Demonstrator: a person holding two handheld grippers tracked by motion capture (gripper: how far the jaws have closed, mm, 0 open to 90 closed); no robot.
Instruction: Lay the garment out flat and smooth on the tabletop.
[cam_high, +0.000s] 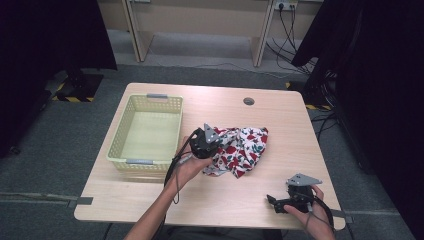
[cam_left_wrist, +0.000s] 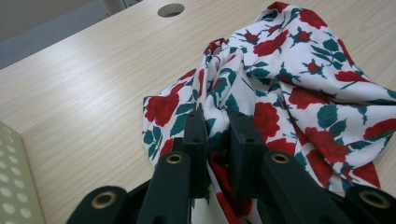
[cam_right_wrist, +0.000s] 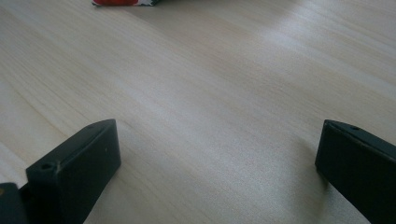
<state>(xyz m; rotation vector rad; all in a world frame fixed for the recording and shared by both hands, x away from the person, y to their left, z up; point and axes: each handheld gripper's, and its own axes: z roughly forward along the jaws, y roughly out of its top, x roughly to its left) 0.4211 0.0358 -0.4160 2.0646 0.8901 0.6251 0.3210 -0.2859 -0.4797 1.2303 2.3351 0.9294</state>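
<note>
A white cloth printed with red roses and green leaves (cam_high: 242, 145) lies crumpled on the middle of the wooden table (cam_high: 280, 125). My left gripper (cam_high: 212, 147) is at the cloth's left edge. In the left gripper view its jaws (cam_left_wrist: 217, 121) stand close together with a fold of the cloth (cam_left_wrist: 303, 70) pinched between them. My right gripper (cam_high: 273, 201) rests low near the table's front right edge, pointing left. Its jaws (cam_right_wrist: 217, 149) stand wide apart over bare wood, with an edge of the cloth (cam_right_wrist: 126, 2) far ahead.
A pale yellow plastic basket (cam_high: 150, 100) with nothing in it stands at the table's left, close beside my left hand; its perforated wall (cam_left_wrist: 11, 186) is at my left gripper's lower left. A round cable hole (cam_high: 248, 101) sits near the table's far edge.
</note>
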